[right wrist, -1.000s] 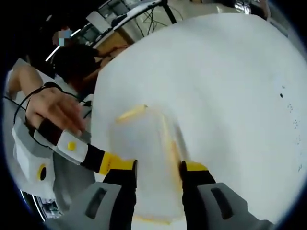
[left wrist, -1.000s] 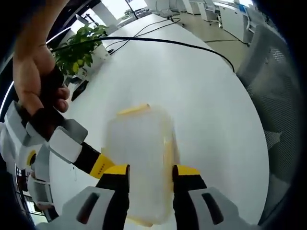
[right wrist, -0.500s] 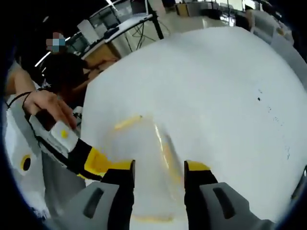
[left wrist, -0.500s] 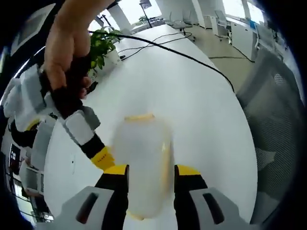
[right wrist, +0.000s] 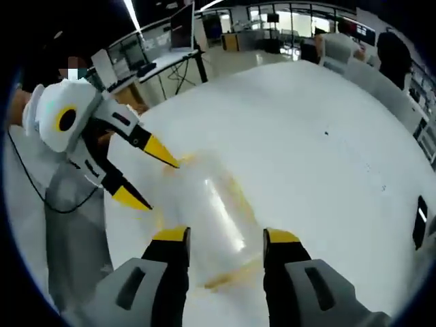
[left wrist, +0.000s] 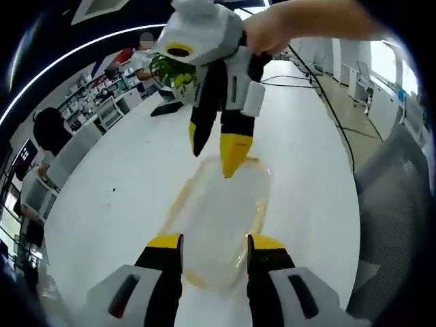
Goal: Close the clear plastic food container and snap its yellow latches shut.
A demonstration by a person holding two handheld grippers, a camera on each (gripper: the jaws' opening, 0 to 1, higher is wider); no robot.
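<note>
Clear container point(left wrist: 221, 221) looks like smooth glossy plastic w/ opaque yellow plastic latches point(right wrist: 235, 192), table point(right wrist: 327, 177) has a smooth matt white top, left gripper point(right wrist: 139, 174) and right gripper point(left wrist: 219, 153) have hard matt black jaws w/ yellow tips & glossy white plastic housings.

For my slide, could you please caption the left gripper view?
Two open grippers, left and right, flank a clear plastic food container with yellow latches on a white table.

Grippers point(left wrist: 214, 255) swung to container's point(left wrist: 221, 218) opposite ends
</note>
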